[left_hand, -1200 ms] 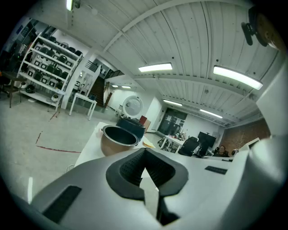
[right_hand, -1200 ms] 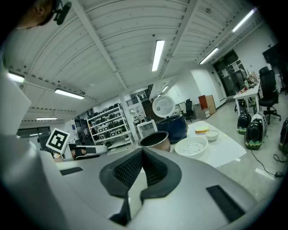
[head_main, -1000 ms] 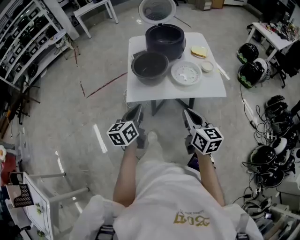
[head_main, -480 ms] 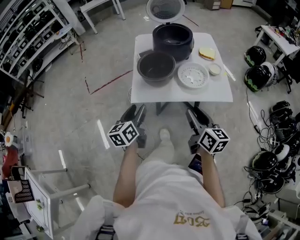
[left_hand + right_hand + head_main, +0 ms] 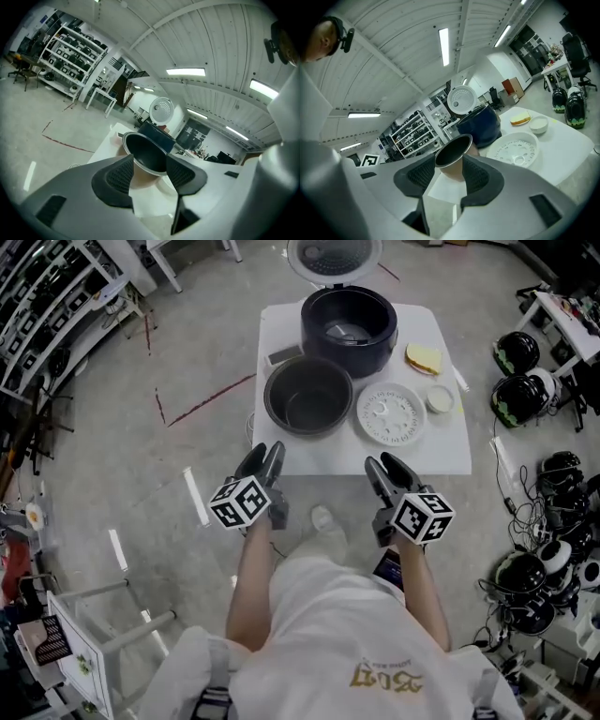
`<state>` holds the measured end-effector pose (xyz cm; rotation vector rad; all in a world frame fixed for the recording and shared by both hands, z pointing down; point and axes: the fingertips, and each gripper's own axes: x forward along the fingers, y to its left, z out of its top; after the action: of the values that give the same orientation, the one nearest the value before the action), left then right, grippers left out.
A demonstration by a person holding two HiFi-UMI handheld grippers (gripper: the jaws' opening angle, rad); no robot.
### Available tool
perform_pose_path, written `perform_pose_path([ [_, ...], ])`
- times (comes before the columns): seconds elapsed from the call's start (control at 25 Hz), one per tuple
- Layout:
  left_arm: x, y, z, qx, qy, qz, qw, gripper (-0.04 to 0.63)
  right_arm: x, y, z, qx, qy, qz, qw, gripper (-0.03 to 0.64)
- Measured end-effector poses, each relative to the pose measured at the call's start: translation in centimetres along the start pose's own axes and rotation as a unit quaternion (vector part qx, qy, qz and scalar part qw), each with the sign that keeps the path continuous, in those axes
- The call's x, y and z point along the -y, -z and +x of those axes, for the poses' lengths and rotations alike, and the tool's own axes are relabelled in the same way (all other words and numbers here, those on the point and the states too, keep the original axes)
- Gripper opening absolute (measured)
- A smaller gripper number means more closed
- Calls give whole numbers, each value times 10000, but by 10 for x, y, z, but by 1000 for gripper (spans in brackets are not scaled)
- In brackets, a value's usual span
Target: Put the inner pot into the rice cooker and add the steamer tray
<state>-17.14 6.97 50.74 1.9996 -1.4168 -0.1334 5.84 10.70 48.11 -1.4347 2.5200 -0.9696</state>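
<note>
On the white table [image 5: 441, 454] the dark inner pot [image 5: 308, 396] stands empty in front of the black rice cooker [image 5: 349, 329], whose lid [image 5: 333, 257] is up. The white perforated steamer tray [image 5: 390, 414] lies to the pot's right. My left gripper [image 5: 265, 458] hovers just short of the table's near edge; its jaws stand wide, closing slightly, with nothing between them. My right gripper [image 5: 382, 468] is level with it, jaws opening and empty. The left gripper view looks between the jaws [image 5: 150, 171] at the pot [image 5: 147, 152]. The right gripper view frames pot [image 5: 452, 152] and tray [image 5: 513, 147].
A yellow sponge [image 5: 424, 357], a small white bowl [image 5: 439, 397] and a white spoon [image 5: 461, 379] lie at the table's right. Helmets [image 5: 516, 352] and cables crowd the floor to the right. Shelving [image 5: 47, 306] lines the left wall.
Both grippers went from shut to wide open and moved forward, up to the table's near edge. The table and its objects now sit closer in the head view.
</note>
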Motion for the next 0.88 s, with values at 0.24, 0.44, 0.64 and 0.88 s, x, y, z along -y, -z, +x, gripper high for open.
perform_pose_path([
  [0.24, -34, -27, 58, -137, -271, -104, 9995, 225, 31, -19, 65, -269, 46, 170, 9995, 190],
  [0.44, -60, -29, 97, -404, -415, -225, 9981, 224, 56, -21, 109, -520, 157, 271, 9982, 190],
  [0.64, -85, -31, 120, -550, -486, -352, 9967, 222, 71, -15, 146, -715, 268, 332, 9965, 187],
  [0.88, -100, -32, 134, -678, -564, -273, 9957, 184, 77, -9, 173, -843, 353, 423, 9949, 179],
])
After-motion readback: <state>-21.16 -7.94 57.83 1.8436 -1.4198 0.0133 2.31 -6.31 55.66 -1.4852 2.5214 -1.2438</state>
